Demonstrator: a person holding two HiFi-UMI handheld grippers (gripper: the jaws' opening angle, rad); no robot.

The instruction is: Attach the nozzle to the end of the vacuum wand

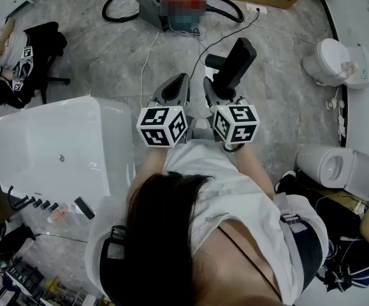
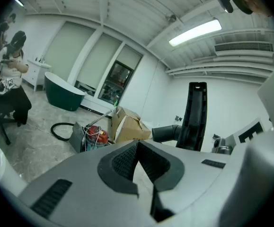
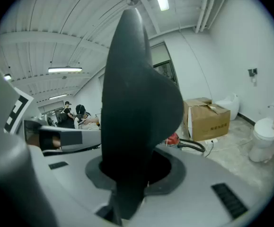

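My left tongs (image 1: 179, 83) are closed on nothing, so nothing steadies the wand yet. My right tongs (image 1: 221, 94) grip the black nozzle (image 1: 238, 62) by its lower end, up in the air in front of me. It stands tall above the jaws, so a knock could twist it or slide it out. The vacuum (image 2: 95, 136) sits well away on the floor beside the cardboard box (image 2: 127, 126). I can't pick out the wand's end, so I might push crooked and jam the joint.

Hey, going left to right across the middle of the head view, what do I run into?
Bathtub → left tool → right tool, gripping the nozzle → lower toilet.
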